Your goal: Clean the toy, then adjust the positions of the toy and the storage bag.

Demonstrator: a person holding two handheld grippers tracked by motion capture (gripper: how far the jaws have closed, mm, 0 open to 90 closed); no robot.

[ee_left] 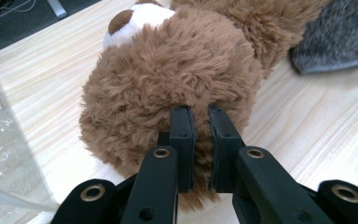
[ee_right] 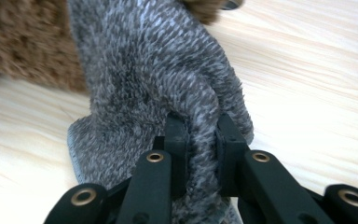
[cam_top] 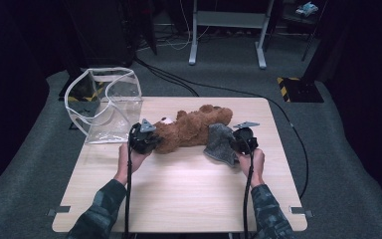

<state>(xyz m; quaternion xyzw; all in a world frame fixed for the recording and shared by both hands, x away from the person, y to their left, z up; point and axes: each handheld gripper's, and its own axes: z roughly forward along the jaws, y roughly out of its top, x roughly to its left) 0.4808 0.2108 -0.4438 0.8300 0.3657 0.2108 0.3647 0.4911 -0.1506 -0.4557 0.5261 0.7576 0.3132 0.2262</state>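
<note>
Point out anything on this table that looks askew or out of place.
The clear bag hangs over the table's far left corner, leaning and partly crumpled. The teddy bear lies on its side, its fur pinched by the left gripper. The grey cloth is bunched in the right gripper. Nothing looks spilled or damaged.

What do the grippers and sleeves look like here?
Both grippers, left and right, are black, each topped with a grey three-cornered plate. Jaws are flat black bars on arms with brass-ringed holes. A black cable trails from each. Sleeves are dark green camouflage.
</note>
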